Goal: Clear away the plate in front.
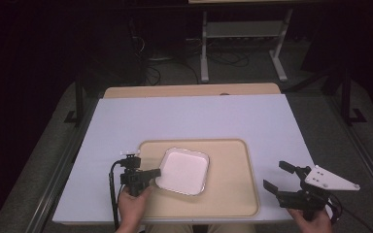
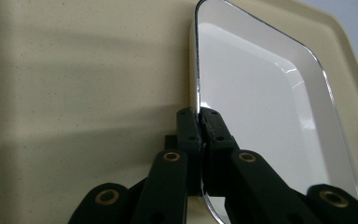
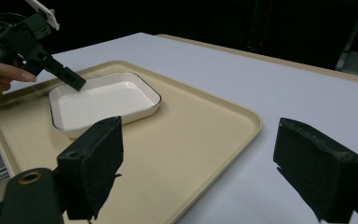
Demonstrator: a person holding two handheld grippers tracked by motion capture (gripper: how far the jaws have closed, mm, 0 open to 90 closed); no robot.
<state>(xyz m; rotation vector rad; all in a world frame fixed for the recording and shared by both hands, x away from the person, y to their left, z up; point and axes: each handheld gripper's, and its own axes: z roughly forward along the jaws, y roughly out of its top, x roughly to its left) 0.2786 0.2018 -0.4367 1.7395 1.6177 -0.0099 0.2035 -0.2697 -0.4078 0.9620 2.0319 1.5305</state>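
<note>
A white rectangular dish (image 1: 183, 171) with a thin dark rim lies on the left half of a beige tray (image 1: 233, 184). My left gripper (image 1: 156, 173) is shut on the dish's left rim; in the left gripper view its gripper (image 2: 199, 117) pinches the thin edge of the dish (image 2: 261, 107) between both pads. In the right gripper view the dish (image 3: 105, 102) rests flat on the tray (image 3: 191, 140), with the other hand's gripper at its near corner. My right gripper (image 1: 278, 177) hovers open over the white table just right of the tray, nothing between its fingers (image 3: 93, 158).
The tray sits on a white tabletop (image 1: 194, 116) with a wooden strip along its far edge. Beyond the table are dark floor, cables and a white metal stand (image 1: 243, 34). The tray's right half is bare.
</note>
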